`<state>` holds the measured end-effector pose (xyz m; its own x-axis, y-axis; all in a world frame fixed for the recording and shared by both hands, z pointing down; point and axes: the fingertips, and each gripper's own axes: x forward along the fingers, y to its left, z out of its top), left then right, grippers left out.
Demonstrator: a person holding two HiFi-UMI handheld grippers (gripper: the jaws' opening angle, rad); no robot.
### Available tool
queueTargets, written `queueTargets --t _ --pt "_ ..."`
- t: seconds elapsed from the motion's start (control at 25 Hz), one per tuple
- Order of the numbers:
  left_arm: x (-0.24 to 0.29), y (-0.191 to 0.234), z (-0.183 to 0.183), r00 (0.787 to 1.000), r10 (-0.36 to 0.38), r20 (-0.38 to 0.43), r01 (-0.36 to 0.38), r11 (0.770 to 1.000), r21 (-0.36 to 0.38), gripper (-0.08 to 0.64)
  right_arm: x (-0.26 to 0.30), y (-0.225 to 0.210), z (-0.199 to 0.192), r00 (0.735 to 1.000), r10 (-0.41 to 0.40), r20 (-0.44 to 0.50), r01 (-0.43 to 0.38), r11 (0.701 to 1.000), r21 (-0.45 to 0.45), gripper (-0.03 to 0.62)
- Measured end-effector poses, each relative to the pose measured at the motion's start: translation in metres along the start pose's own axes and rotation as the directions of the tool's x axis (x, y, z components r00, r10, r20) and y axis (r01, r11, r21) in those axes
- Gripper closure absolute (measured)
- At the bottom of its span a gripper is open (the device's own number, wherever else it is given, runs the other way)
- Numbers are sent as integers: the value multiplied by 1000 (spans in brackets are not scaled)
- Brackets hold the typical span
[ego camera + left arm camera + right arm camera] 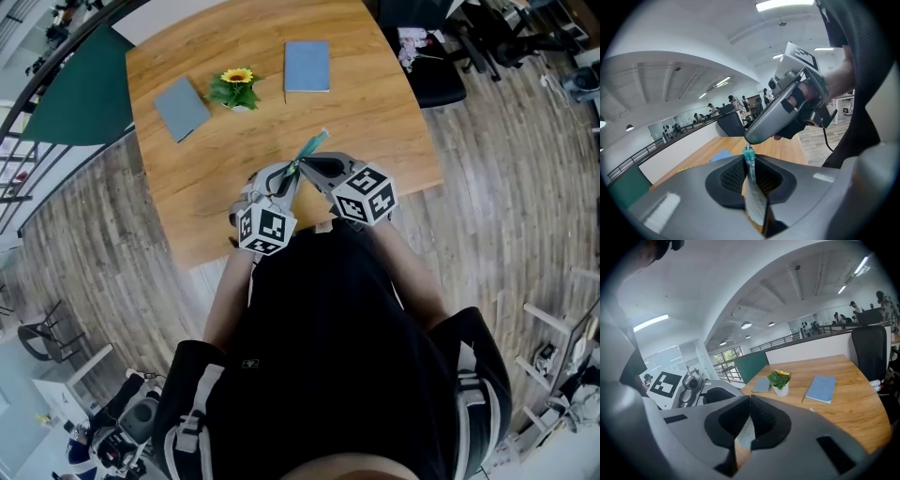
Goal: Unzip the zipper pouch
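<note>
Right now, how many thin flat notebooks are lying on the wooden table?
2. A thin blue notebook lies right of the small potted sunflower; a thin grey notebook lies left of it. Part of the wooden table is hidden, nearest me.

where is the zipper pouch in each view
Head view: zipper pouch, teal-edged, between the tips of the left gripper and right gripper, over the wooden table.
Left gripper view: lower centre, clamped in its jaws.
Right gripper view: lower centre, pale strip between its closed jaws.
Shared landmark: that table.

Open-plan office: wooden meeting table (pixel 394 150), black swivel chair (pixel 869 350), blue notebook (pixel 307 66), ceiling strip light (pixel 785 4).
</note>
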<state>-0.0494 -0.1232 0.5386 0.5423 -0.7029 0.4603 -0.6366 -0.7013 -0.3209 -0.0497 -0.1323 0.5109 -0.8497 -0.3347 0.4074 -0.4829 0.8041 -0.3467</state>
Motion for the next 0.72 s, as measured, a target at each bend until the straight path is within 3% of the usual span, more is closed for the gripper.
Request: queueTargets --t 0.2,0.72 --pt "-2 2 3 1000 2 17 -2 1000 -4 525 -2 -13 1 998 -55 10 55 998 33 586" --pt "-4 -1 4 1000 -15 27 15 1000 -5 525 -4 -19 -1 997 -76 7 76 997 14 586"
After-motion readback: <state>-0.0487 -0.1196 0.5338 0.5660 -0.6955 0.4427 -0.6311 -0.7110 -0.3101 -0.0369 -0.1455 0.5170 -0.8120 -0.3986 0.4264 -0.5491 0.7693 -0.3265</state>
